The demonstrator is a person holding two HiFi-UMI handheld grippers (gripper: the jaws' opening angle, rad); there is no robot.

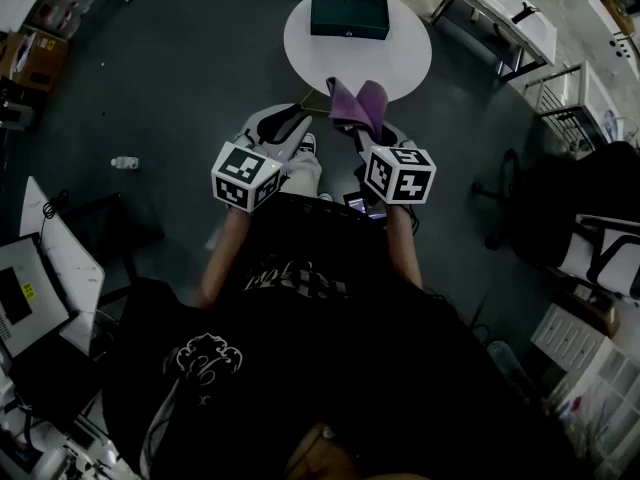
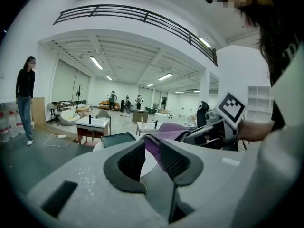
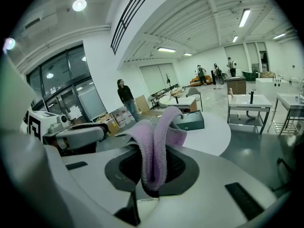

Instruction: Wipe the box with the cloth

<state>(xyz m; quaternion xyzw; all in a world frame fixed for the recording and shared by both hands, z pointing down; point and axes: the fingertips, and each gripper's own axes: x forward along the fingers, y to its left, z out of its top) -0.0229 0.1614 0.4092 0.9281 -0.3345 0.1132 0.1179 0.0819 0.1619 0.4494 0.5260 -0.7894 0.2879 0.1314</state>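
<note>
A dark green box (image 1: 348, 15) lies on the far half of a round white table (image 1: 400, 63). My right gripper (image 1: 360, 131) is shut on a folded purple cloth (image 1: 357, 103), which stands up out of its jaws over the table's near edge, short of the box. In the right gripper view the cloth (image 3: 154, 144) fills the jaws, with the box (image 3: 190, 120) beyond. My left gripper (image 1: 285, 126) hovers just left of the cloth, open, nothing gripped. In the left gripper view the cloth (image 2: 164, 129) shows past the parted fingers (image 2: 130, 163), with the box (image 2: 118, 139) behind.
White desks (image 1: 505, 8) and a black chair (image 1: 560, 198) stand at the right. A laptop desk (image 1: 45, 278) sits at the left, cardboard boxes (image 1: 30, 53) at the far left, a small bottle (image 1: 125, 163) on the floor. A person (image 2: 24, 99) stands far off.
</note>
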